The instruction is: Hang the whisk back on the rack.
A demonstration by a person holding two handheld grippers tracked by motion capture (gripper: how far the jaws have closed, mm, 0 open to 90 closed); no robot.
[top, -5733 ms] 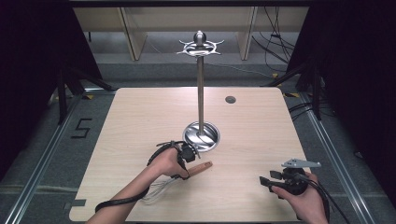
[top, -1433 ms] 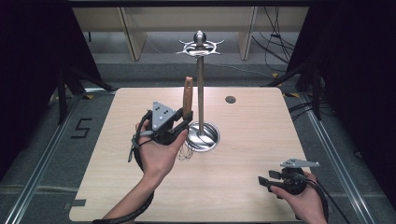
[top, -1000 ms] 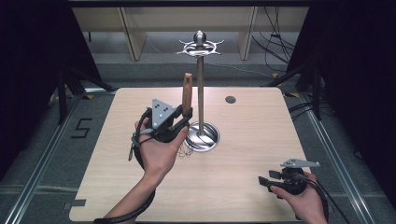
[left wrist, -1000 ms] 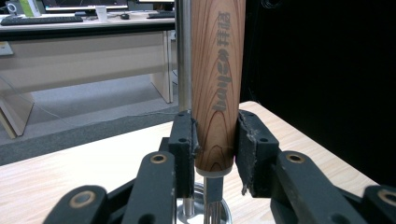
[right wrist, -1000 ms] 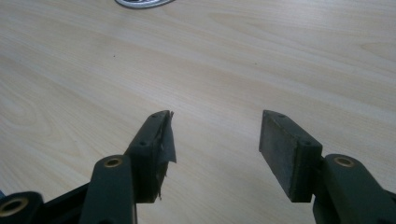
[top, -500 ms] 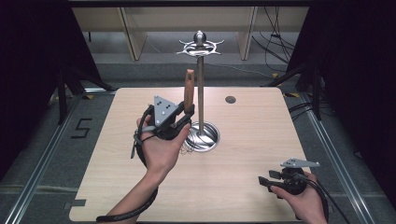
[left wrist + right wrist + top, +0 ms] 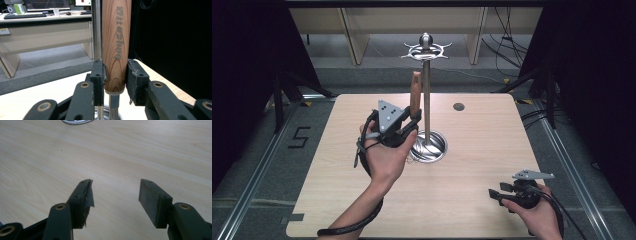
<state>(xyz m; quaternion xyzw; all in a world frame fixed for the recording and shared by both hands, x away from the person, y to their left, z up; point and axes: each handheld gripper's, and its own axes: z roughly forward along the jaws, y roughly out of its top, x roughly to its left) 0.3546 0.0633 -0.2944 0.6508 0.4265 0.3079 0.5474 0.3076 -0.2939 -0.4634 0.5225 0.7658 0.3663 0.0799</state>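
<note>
A pale wooden table (image 7: 337, 165) stands among dark curtains. The left gripper (image 7: 115, 75) clamps a wooden handle (image 7: 116, 37) upright beside the metal stand (image 7: 427, 90); the right gripper (image 7: 115, 197) gapes empty.

Upright wooden handle (image 7: 116, 45) clamped in tool (image 7: 114, 77), beside steel pole (image 7: 96, 30)

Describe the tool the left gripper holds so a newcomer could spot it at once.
Start at the tall metal stand rising from a round steel base at the middle of the wooden table. Just left of its pole, the left gripper clamps a wooden handle upright. It is the one reddish-brown, grained piece there, with dark lettering down its side.
</note>
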